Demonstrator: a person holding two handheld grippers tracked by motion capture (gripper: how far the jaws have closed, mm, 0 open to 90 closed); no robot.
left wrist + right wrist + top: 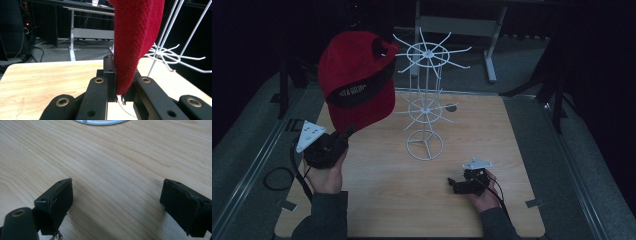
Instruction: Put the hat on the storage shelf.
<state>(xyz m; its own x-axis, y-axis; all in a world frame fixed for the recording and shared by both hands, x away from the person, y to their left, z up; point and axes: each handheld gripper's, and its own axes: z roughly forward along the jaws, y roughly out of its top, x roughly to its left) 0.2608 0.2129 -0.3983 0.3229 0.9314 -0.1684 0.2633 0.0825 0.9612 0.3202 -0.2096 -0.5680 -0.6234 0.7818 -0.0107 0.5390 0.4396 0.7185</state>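
Note:
A red cap (pixel 354 75) with a black band hangs in the air at the upper left, close to the top spokes of a white wire rack (pixel 426 102) that stands mid-table. My left gripper (pixel 346 135) holds the cap from below by its brim. In the left gripper view the red fabric (pixel 136 40) is pinched between the black jaws of the left gripper (pixel 120 85). My right gripper (pixel 453 183) rests low over the wood at the front right, open, with bare table between its pads (pixel 56 202).
The rack's round base (pixel 425 145) sits on the wooden table (pixel 382 200); its ring (pixel 100 122) edges the top of the right gripper view. A black cable (pixel 277 178) loops off the table's left side. A metal table frame (pixel 452 25) stands behind.

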